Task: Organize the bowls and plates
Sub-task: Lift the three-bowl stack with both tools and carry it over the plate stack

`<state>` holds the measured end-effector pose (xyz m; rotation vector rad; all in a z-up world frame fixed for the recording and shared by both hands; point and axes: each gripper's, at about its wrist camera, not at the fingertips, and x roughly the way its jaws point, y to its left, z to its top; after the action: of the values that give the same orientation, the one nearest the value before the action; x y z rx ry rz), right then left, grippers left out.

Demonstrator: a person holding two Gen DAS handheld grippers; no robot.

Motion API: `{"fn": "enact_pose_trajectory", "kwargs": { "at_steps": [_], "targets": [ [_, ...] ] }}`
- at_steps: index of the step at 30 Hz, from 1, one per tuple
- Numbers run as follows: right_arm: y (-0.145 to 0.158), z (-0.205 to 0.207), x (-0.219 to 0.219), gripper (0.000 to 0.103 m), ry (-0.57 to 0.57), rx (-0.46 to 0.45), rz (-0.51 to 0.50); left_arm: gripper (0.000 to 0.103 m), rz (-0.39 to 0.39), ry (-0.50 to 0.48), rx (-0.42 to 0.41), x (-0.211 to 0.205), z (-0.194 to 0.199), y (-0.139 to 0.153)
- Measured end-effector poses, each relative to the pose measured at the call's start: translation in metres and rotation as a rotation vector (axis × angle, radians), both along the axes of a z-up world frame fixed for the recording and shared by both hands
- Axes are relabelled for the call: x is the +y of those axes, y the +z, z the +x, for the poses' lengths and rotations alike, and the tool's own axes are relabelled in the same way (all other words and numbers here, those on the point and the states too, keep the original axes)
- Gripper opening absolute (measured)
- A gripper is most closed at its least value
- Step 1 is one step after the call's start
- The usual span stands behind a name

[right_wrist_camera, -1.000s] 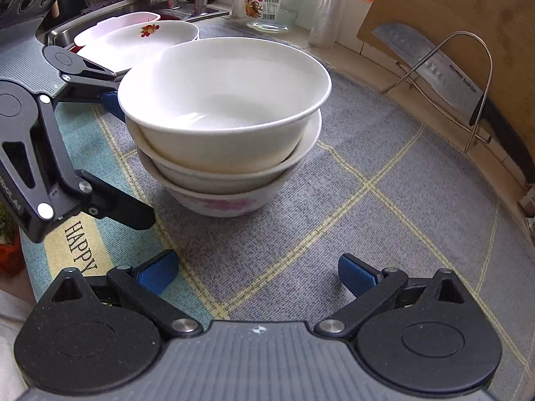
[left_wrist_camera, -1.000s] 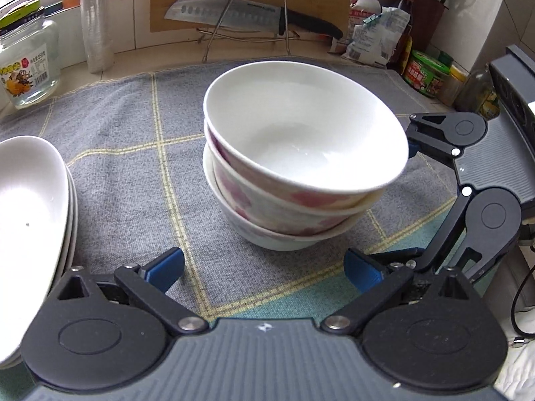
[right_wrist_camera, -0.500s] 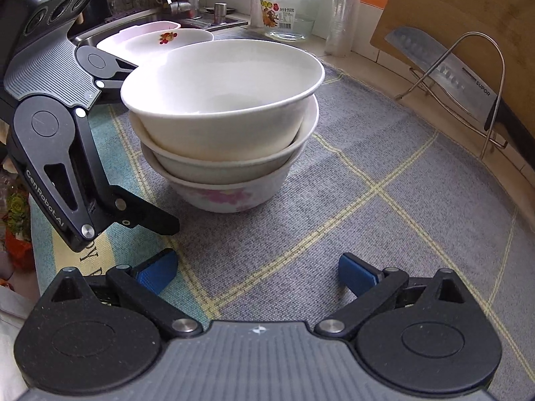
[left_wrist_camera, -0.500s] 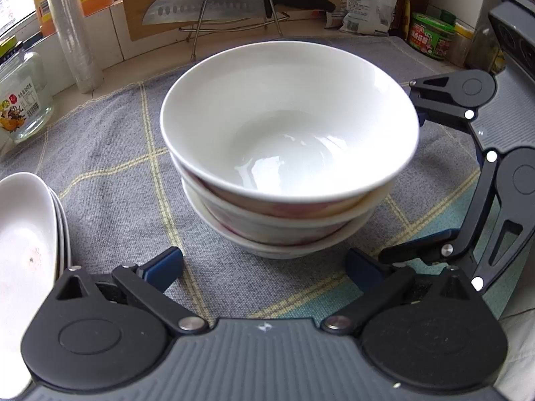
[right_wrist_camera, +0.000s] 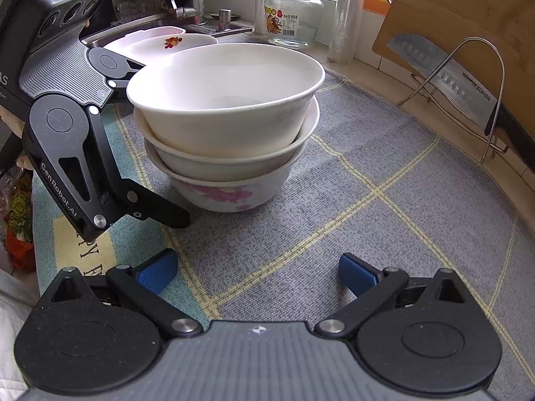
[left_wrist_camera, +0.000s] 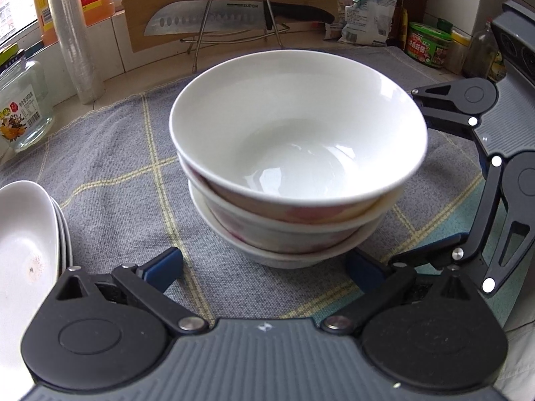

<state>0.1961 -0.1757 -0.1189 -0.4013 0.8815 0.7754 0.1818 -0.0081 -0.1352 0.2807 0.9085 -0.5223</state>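
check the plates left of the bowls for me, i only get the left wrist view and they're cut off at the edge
Observer: The top plate has a red flower print in its middle.
Operator: what's behind them
Observer: A steel sink with a tap sits right behind the plates.
Operator: anything in the right hand-held gripper
Observer: No. The right hand-held gripper is open, with only bare mat between its pads, short of the bowl stack.

Plate stack (left_wrist_camera: 23,250) cropped at edge
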Motion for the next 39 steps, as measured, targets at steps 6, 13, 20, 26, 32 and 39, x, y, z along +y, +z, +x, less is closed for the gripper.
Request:
{"fn": "enact_pose_trajectory", "kwargs": {
  "at_steps": [6, 13, 20, 26, 32, 39],
  "targets": [
    [0.004, 0.005, 0.009, 0.103, -0.011, 0.019, -0.051, 0.102, 0.003, -0.092, 0.009, 0.003, 0.004, 0.002],
    [0.016, 0.008, 0.023, 0.103, 0.047, -0.053, -0.088, 0.102, 0.047, -0.200, -0.010, 0.003, 0.006, 0.007],
    [0.022, 0.015, 0.037, 0.102, 0.153, -0.095, -0.111, 0.095, 0.065, -0.256, -0.011, 0.006, 0.010, 0.011],
    [0.021, 0.022, 0.045, 0.096, 0.214, -0.084, -0.118, 0.091, 0.054, -0.284, -0.007, 0.008, 0.015, 0.015],
    [0.024, 0.022, 0.052, 0.090, 0.273, -0.085, -0.125, 0.085, 0.048, -0.313, 0.011, 0.008, 0.017, 0.014],
    [0.025, 0.026, 0.054, 0.088, 0.303, -0.068, -0.126, 0.083, 0.051, -0.364, 0.008, 0.007, 0.020, 0.015]
  ]
}}
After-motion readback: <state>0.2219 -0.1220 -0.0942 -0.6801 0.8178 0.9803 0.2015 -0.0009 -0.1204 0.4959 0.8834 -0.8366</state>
